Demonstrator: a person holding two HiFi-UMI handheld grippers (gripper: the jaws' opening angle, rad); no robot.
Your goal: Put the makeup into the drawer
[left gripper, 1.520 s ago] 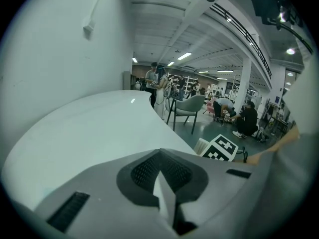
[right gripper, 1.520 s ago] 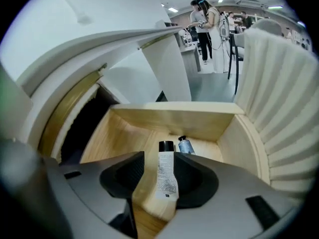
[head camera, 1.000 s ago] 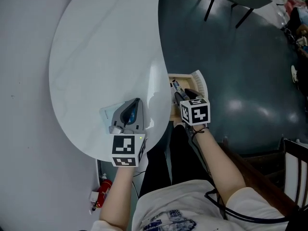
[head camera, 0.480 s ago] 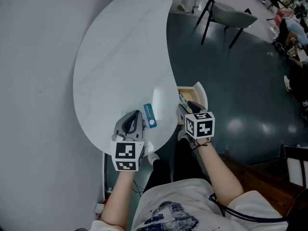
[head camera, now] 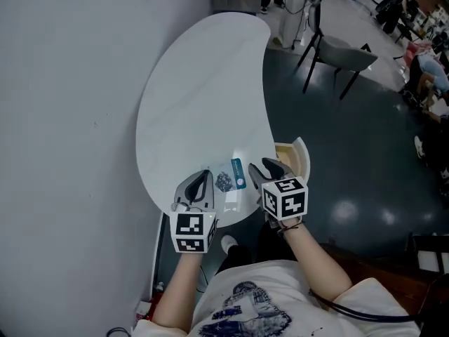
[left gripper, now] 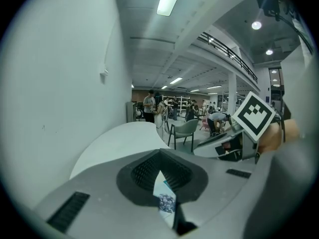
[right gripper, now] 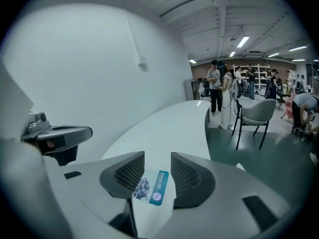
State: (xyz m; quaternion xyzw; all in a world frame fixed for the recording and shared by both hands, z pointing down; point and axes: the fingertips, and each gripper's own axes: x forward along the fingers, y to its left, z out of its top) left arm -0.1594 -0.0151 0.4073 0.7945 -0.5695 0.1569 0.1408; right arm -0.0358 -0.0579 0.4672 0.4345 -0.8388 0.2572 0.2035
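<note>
Between our two tongs, the makeup packet lies on the white worktop, apart from both. Our left tongs are pressed together and empty; our right tongs stand apart, empty, with the open drawer just beside them.

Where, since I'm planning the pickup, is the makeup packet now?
In the head view the makeup packet lies at the near edge of the white table, between the left gripper and right gripper, left of the open drawer.
</note>
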